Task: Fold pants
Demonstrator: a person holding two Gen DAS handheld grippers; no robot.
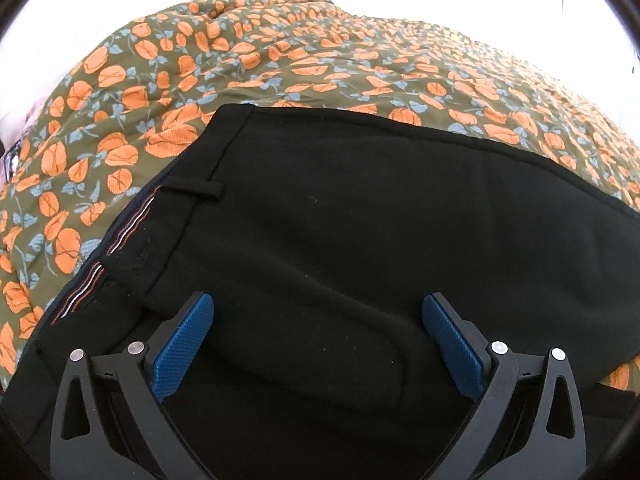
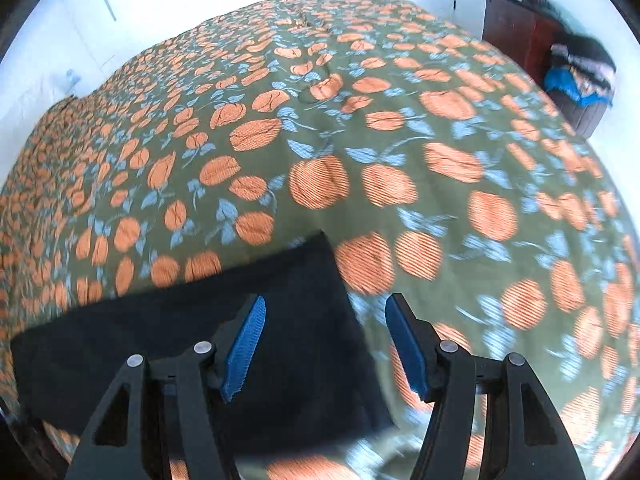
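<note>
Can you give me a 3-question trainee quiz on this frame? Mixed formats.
1. True or false: the left hand-held gripper is clamped on the pants.
2. In the right wrist view, the pants lie on: A) a wooden floor B) a flowered bedspread C) a chair.
3. Fill in: both the left and the right hand-held gripper have ____ jaws.

Key: 1 false; 2 B; 3 open.

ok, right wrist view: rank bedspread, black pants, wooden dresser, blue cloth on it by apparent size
1. bedspread, fills most of the frame
2. black pants, nearest the lens, so enlarged
3. wooden dresser
4. blue cloth, smallest; both are far off, so shrunken
</note>
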